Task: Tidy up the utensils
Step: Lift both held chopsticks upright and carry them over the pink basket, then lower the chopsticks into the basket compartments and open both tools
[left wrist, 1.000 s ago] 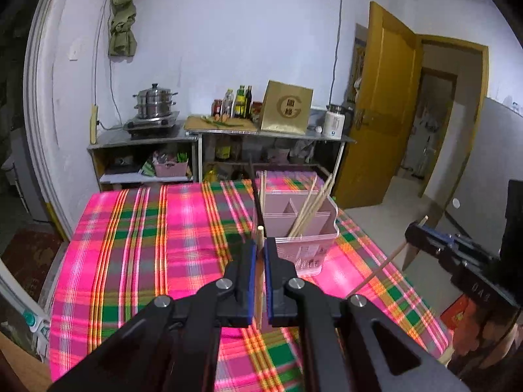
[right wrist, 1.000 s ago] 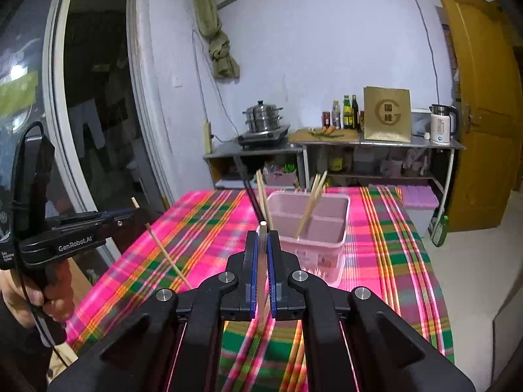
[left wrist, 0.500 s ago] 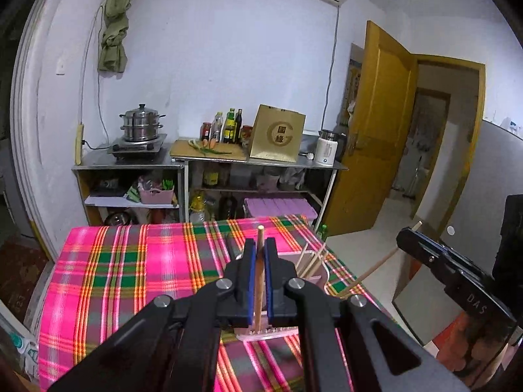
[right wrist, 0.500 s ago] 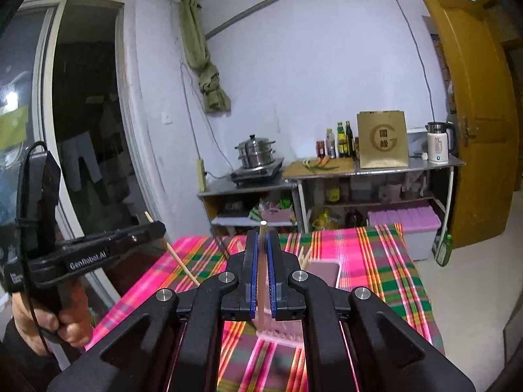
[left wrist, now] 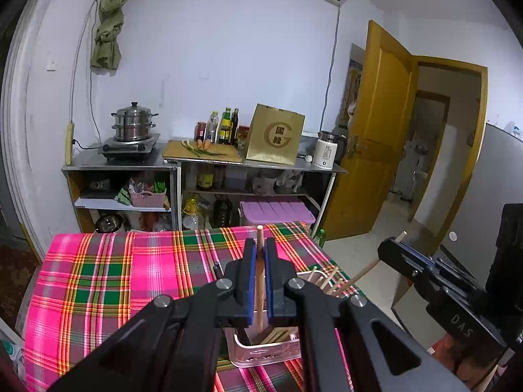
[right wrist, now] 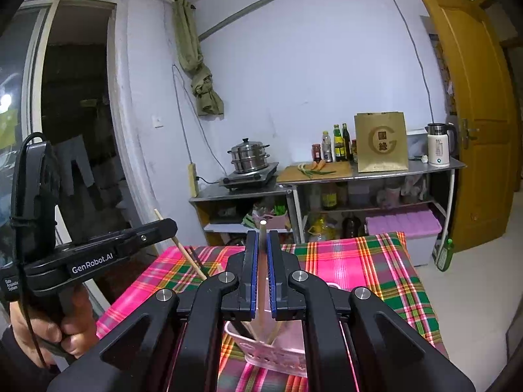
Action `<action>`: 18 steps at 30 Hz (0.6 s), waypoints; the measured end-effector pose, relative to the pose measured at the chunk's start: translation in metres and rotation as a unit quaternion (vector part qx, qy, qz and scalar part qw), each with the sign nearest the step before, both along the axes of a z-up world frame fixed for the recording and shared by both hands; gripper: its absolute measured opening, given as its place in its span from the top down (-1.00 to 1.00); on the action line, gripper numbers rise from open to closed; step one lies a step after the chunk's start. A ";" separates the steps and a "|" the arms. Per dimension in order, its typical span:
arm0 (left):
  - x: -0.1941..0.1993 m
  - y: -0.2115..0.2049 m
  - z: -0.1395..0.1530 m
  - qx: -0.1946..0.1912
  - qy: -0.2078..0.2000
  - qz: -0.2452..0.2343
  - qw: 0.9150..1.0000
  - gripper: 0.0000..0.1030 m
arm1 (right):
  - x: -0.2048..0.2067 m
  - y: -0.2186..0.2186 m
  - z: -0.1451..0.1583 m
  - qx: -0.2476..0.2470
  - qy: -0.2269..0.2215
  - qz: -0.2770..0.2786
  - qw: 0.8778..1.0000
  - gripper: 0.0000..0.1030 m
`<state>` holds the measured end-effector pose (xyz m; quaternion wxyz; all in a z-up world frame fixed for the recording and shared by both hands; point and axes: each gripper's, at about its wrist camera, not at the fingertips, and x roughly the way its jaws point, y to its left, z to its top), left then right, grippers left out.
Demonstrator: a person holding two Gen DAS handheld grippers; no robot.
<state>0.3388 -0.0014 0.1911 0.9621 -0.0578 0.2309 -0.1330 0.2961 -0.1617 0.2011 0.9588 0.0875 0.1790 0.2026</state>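
My left gripper is shut on a wooden chopstick, held upright above the pink utensil basket, which holds several chopsticks. My right gripper is shut on another wooden chopstick, upright over the same basket. Each gripper shows in the other's view: the right one at the right with its chopstick slanting down, the left one at the left with its chopstick slanting down.
The basket stands on a table with a pink and green plaid cloth. Behind stands a metal shelf with a steamer pot, bottles, a gold box and a kettle. A yellow door is open at the right.
Both grippers have risen and tilted up with their chopsticks. The basket has dropped low in both views, under the grippers.
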 end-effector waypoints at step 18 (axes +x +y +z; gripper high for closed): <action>0.039 -0.021 -0.061 0.025 0.060 -0.013 0.998 0.90 | 0.040 0.010 -0.057 -0.014 0.055 0.002 0.998 0.90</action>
